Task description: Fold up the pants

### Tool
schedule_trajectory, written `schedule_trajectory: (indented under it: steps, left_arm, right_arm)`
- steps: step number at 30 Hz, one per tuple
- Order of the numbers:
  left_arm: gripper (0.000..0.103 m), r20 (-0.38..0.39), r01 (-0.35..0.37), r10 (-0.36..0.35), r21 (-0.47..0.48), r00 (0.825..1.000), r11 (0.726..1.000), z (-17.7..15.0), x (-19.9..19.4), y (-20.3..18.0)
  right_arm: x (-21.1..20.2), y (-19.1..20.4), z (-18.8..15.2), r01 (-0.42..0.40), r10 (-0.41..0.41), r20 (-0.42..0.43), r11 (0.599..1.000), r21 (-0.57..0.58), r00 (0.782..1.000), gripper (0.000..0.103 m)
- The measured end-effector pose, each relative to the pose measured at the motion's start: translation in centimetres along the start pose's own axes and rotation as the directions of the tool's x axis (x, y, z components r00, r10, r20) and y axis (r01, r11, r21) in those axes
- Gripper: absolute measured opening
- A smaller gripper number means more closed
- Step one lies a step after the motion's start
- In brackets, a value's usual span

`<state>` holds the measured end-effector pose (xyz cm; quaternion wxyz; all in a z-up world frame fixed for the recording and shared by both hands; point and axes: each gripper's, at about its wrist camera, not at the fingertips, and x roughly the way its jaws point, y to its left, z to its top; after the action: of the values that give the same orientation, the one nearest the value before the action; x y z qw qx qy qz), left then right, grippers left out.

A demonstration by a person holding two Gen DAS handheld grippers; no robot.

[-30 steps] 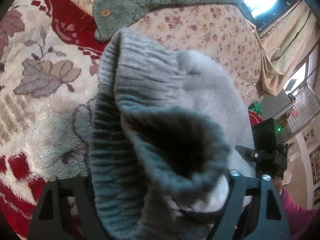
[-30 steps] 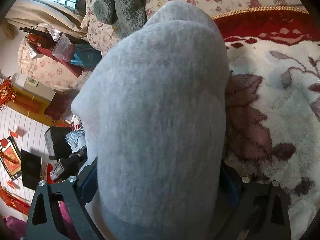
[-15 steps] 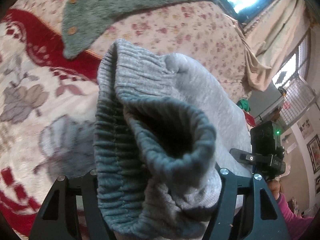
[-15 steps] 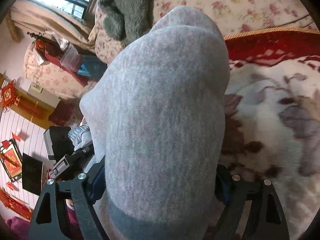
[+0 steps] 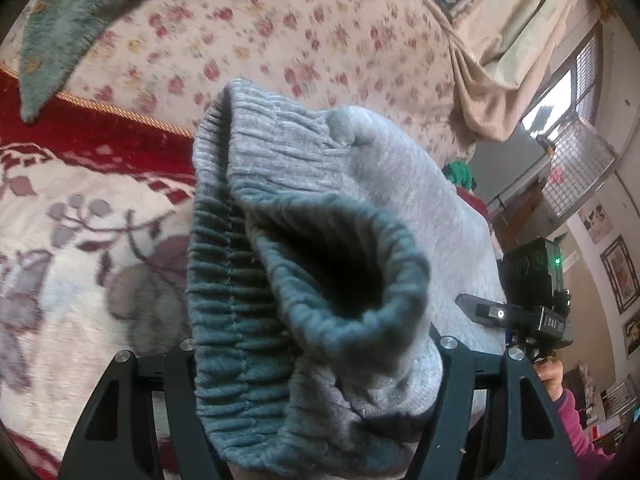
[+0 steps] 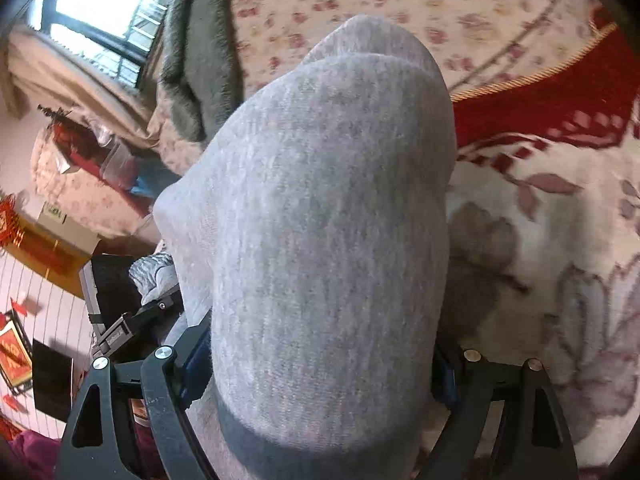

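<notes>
The grey knit pants fill both wrist views. In the left wrist view my left gripper (image 5: 316, 404) is shut on the pants' ribbed waistband (image 5: 256, 184), which bunches up between the jaws and stands open like a tube. In the right wrist view my right gripper (image 6: 320, 392) is shut on a smooth grey part of the pants (image 6: 328, 200), which bulges up over the jaws and hides the fingertips. The right gripper also shows in the left wrist view (image 5: 532, 308), at the right, beyond the cloth. The pants are held up off the blanket.
Below lies a plush cream and red floral blanket (image 5: 72, 248). Behind it is a flowered bedsheet (image 5: 280, 32) with a green fuzzy buttoned garment (image 5: 68, 8) on it. A curtain and window (image 5: 520, 40) are at the right, with room furniture beyond.
Both grippers have risen and tilted toward the far side of the bed with the pants still held. The blanket has slid lower in view and more bedsheet and window show.
</notes>
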<state>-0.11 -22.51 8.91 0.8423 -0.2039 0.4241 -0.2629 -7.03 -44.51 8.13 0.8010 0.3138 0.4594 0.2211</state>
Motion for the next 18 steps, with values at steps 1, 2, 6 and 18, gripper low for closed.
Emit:
schedule_trajectory:
  steps: [1,2,6,18]
  left_arm:
    - [0.068,-0.014,-0.005,0.005,-0.004,1.0,1.0,-0.3,0.9,-0.1]
    - [0.068,-0.021,-0.01,0.01,-0.007,1.0,1.0,-0.4,1.4,-0.2]
    - [0.068,-0.055,-0.056,0.056,-0.001,0.997,0.998,-1.5,3.6,0.0]
    - [0.087,0.055,-0.196,0.191,0.124,0.98,0.973,-1.8,1.1,-1.3]
  right_arm:
    - [-0.2,-0.8,-0.1,0.003,-0.003,-0.004,1.0,0.007,1.0,0.09]
    - [-0.2,-1.7,-0.2,0.007,-0.007,-0.011,1.0,0.018,1.0,0.09]
    - [0.5,-4.8,-1.1,0.025,-0.023,-0.037,0.998,0.058,0.999,0.09]
    - [-2.6,-2.5,-3.0,0.266,-0.263,0.077,0.964,-0.029,0.962,0.099]
